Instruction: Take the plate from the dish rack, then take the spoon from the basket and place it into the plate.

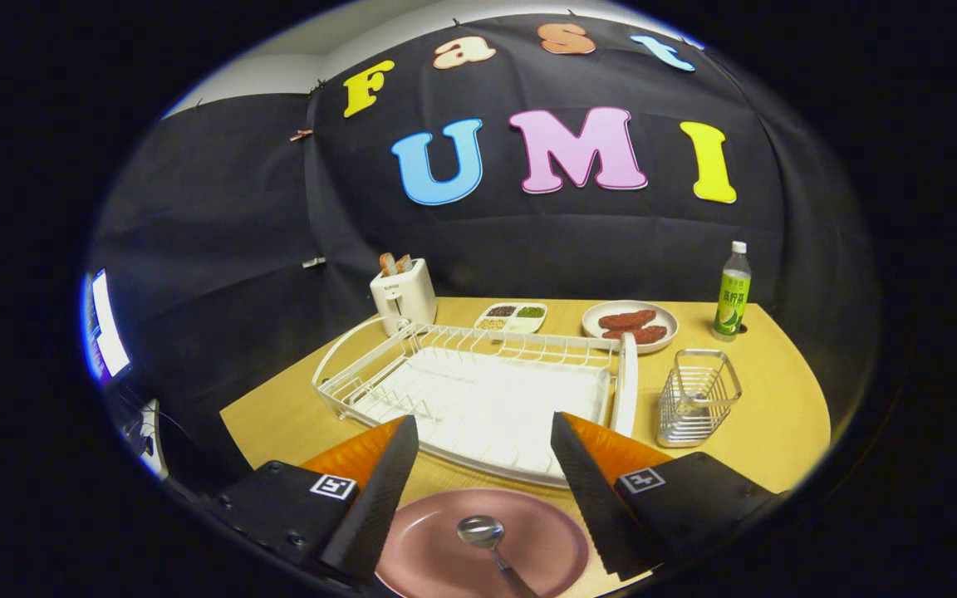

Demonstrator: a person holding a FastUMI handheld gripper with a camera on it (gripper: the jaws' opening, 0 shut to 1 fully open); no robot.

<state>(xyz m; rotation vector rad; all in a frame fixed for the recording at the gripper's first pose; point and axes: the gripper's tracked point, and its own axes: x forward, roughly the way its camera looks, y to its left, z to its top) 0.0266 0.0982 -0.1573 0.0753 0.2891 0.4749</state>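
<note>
— Where does everything sit?

— On the pale wooden desk [769,415], the white wire dish rack [478,390] lies beyond my tongs [485,473], with the small wire basket [697,397] beside it.

— And the plate?

— The round pink plate [445,544] lies between and just under my fingers, which stand apart, gripping nothing. The metal spoon [487,536] rests in it, bowl pointing away from me; the handle's end is cut off, so possibly overhanging.

— Anything in the way?

— Nothing; I judge the task done.

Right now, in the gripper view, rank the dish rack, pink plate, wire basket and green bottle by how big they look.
1. dish rack, clearly largest.
2. pink plate, though it lies nearest the camera, between the open fingers of the hand-held gripper, so nearness inflates it.
3. wire basket.
4. green bottle, farthest back, so its true rank is unsure.
</note>
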